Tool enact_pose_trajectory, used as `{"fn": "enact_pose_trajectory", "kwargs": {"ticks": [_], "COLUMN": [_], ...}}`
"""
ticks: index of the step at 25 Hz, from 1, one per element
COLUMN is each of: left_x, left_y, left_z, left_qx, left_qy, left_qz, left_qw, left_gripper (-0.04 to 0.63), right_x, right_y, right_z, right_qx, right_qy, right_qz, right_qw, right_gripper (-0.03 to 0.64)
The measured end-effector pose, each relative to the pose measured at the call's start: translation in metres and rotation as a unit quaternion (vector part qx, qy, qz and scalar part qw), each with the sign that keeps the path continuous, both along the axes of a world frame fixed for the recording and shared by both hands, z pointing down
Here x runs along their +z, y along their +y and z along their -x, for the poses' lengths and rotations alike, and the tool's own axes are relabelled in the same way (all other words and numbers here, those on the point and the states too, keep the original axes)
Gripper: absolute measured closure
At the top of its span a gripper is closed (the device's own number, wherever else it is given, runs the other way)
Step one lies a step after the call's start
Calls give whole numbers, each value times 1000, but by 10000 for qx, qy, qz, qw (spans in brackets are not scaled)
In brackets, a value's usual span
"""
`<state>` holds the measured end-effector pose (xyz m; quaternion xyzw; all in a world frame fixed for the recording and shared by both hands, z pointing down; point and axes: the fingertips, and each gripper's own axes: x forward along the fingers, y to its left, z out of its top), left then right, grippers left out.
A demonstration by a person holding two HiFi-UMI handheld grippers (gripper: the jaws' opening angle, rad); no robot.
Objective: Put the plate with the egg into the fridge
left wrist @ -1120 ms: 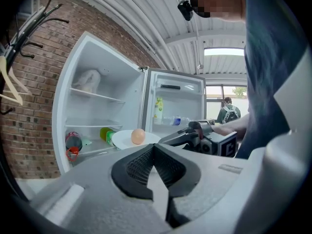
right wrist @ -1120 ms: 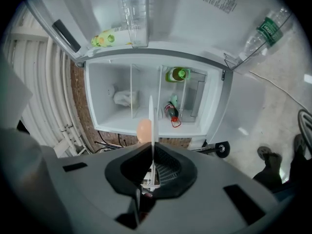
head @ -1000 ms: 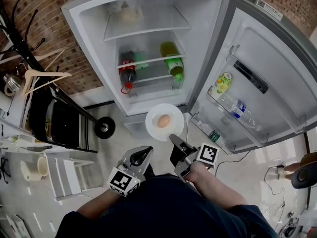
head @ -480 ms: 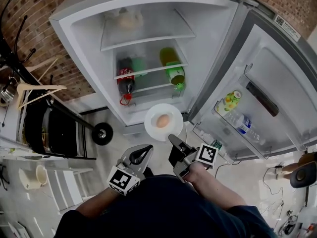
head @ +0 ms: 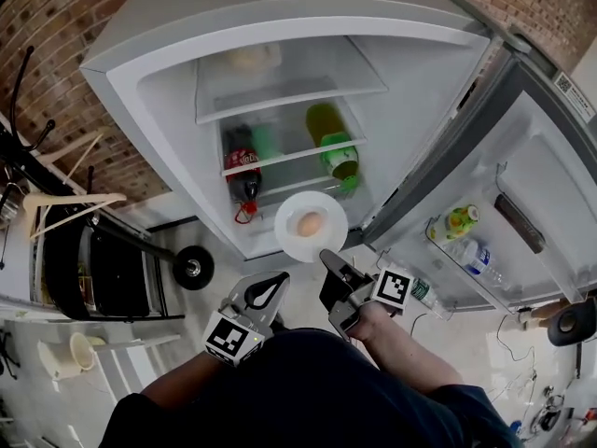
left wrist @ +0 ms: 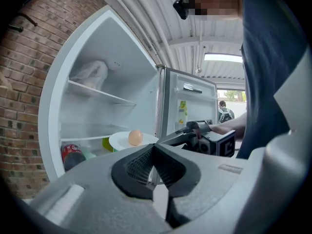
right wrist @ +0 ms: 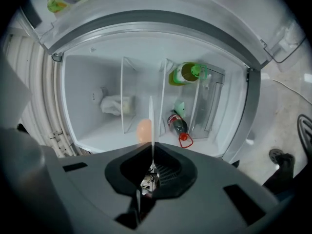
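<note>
A white plate (head: 295,243) with a brown egg (head: 310,223) on it hangs in front of the open fridge (head: 168,110), level with its lower shelf. My right gripper (head: 326,256) is shut on the plate's near rim. In the right gripper view the plate (right wrist: 151,116) shows edge-on between the jaws of the right gripper (right wrist: 151,152), with the egg (right wrist: 143,129) to its left. My left gripper (head: 278,278) is shut and holds nothing, low and left of the plate. In the left gripper view, the plate (left wrist: 118,141) and egg (left wrist: 135,137) lie beyond the left gripper (left wrist: 154,147).
A cola bottle (head: 244,171) and a green bottle (head: 334,147) lie on the middle shelf. A pale bag (head: 250,59) sits on the top shelf. The open door (head: 522,185) at right holds bottles (head: 457,222). A black cart (head: 103,259) and hangers (head: 70,203) stand at left.
The fridge has come nearer in the head view. The plate with the egg now overlaps the fridge's lower opening. Both grippers keep their places and states.
</note>
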<state>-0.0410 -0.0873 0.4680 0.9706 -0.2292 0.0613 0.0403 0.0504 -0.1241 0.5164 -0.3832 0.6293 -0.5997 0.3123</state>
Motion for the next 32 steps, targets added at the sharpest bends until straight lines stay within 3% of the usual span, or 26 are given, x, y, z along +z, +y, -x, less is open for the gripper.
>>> {"fn": "enact_pose_trajectory", "kwargs": {"ticks": [9, 13, 27, 32], "left_x": [-1, -5, -5, -6], "left_y": [-36, -47, -64, -63], "left_z": [12, 9, 5, 1], "left_qx": [174, -16, -526, -621], "left_qy": [80, 204, 12, 34], "left_qz": [86, 205, -35, 93], "left_qw": [9998, 9996, 9986, 9980], "left_gripper": [591, 591, 591, 591], "right_x": [-10, -12, -7, -3], "right_y": [-51, -70, -129, -143], "right_z": [-3, -8, -19, -21], "right_qx": [345, 275, 136, 176], "right_qy": [38, 52, -11, -1], "right_qz": [-38, -39, 28, 66], "right_qw": [9994, 9996, 9999, 9998], "right_gripper": [595, 595, 595, 595]}}
